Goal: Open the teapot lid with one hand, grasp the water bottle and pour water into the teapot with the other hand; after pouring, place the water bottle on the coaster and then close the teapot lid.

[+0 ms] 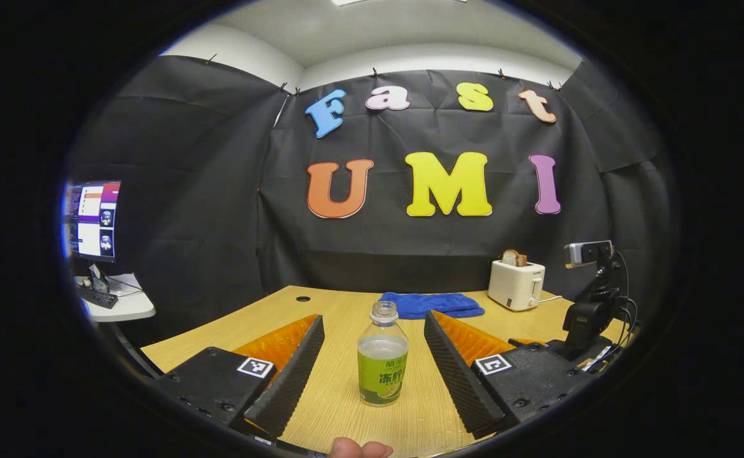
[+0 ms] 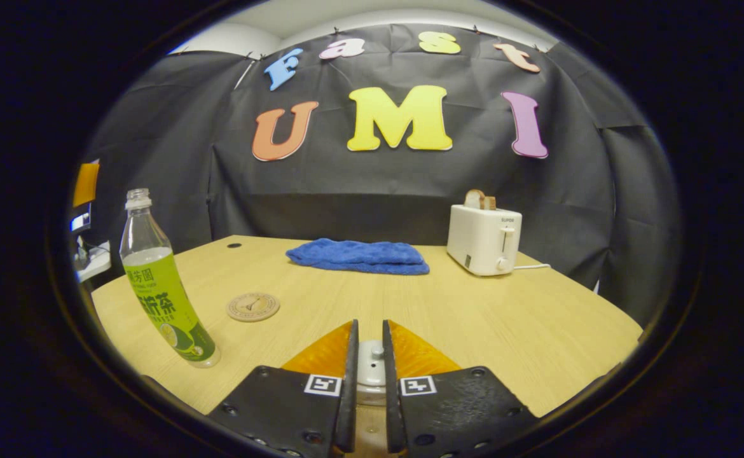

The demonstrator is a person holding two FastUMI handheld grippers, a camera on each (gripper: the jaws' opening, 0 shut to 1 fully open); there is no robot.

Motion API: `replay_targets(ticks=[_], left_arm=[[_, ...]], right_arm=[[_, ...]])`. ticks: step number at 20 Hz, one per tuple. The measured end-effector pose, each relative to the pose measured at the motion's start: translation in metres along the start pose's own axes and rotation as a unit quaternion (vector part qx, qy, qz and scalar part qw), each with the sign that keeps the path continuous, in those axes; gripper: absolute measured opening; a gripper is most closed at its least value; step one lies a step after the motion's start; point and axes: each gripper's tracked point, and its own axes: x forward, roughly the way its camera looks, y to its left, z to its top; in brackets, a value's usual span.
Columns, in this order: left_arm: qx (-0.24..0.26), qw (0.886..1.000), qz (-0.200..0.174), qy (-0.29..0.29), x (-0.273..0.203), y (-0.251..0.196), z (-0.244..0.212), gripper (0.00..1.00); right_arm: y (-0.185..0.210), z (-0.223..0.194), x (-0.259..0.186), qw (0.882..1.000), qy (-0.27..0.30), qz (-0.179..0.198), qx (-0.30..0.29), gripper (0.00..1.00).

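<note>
Jaws of the left gripper (image 1: 372, 362) stand wide in the left gripper view, one on each side of the clear plastic water bottle with a green label (image 1: 383, 356), not touching it. It stands upright and uncapped on the pale wooden worktop (image 1: 340, 318), partly full, so it is probably light, thin-walled and easily squeezed in; the labelled belly looks the best hold, and a tilt would spill it. A blue folded cloth (image 1: 429, 304) and white toaster (image 1: 516, 285) sit far behind, leaving open room around the bottle. In the right gripper view, the jaws of the right gripper (image 2: 370, 375) are narrow about the knob of the white teapot lid (image 2: 372, 366); actual contact I cannot tell. Likely ceramic, it would be smooth and breakable. At left stands the bottle (image 2: 162, 292), the round cork-coloured coaster (image 2: 253, 306) near its right, with bare worktop (image 2: 524, 318) stretching right.
</note>
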Motion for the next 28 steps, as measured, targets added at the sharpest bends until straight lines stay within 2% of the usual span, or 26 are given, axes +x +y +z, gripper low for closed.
replay_targets(ticks=[3,4,5,6,12,17,20,24,28], left_arm=[[-0.002,1.000,0.002,0.003,0.001,0.001,-0.002,0.99],[-0.002,1.000,0.001,0.004,0.001,0.000,-0.002,0.99],[-0.001,1.000,0.000,0.004,0.001,0.000,-0.002,0.99],[-0.001,1.000,0.001,0.003,0.001,0.000,-0.002,0.99],[-0.012,1.000,-0.002,0.012,0.001,-0.001,-0.007,0.99],[-0.006,0.999,0.008,0.042,-0.003,0.012,-0.039,0.99],[-0.011,0.998,-0.006,0.060,-0.002,0.005,-0.055,0.99],[-0.009,0.997,-0.018,0.075,0.011,-0.006,-0.076,0.99],[0.008,0.995,-0.008,0.099,0.030,-0.007,-0.102,0.99]], right_arm=[[-0.003,0.002,-0.001,1.000,-0.003,-0.009,-0.007,0.19],[-0.003,0.000,-0.001,1.000,0.004,-0.007,-0.002,0.01],[-0.004,-0.002,0.003,1.000,0.003,-0.003,-0.005,0.03],[-0.004,-0.002,0.001,1.000,0.004,0.001,-0.006,0.01],[-0.002,0.012,-0.003,1.000,-0.013,0.015,0.012,0.00],[-0.009,0.028,-0.009,0.999,-0.023,0.021,0.020,0.00],[-0.011,0.037,-0.019,0.999,-0.028,0.024,0.017,0.00],[-0.018,0.055,-0.037,0.998,-0.046,0.028,0.011,0.00],[-0.025,0.071,-0.051,0.998,-0.061,0.031,0.010,0.00]])
